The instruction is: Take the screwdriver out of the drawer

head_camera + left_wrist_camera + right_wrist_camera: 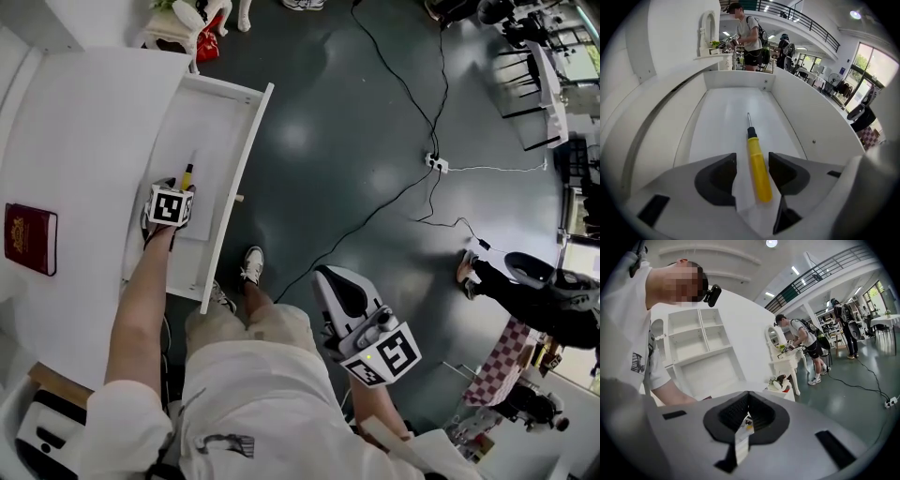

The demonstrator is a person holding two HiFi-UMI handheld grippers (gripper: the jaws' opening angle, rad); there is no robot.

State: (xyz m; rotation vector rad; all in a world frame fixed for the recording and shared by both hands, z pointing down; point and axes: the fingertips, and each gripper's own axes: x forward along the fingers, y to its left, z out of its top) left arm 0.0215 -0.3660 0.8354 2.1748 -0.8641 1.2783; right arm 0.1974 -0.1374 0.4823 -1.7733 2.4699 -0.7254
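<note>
The screwdriver [757,164] has a yellow handle, a black collar and a thin metal shaft. It lies lengthwise on the floor of the open white drawer [806,112], shaft pointing away from me. My left gripper [753,159] is down inside the drawer, one jaw on each side of the handle, with a gap showing on both sides, so it is open. In the head view the left gripper [178,192] sits over the screwdriver [187,174] in the pulled-out drawer [248,150]. My right gripper [330,279] hangs over the floor, away from the drawer. Its jaws [747,393] are shut on nothing.
A dark red book [30,238] lies on the white desk top [84,122] left of the drawer. A power strip [436,163] and cables cross the grey floor. A small white side table [178,26] stands beyond the desk. People stand in the background.
</note>
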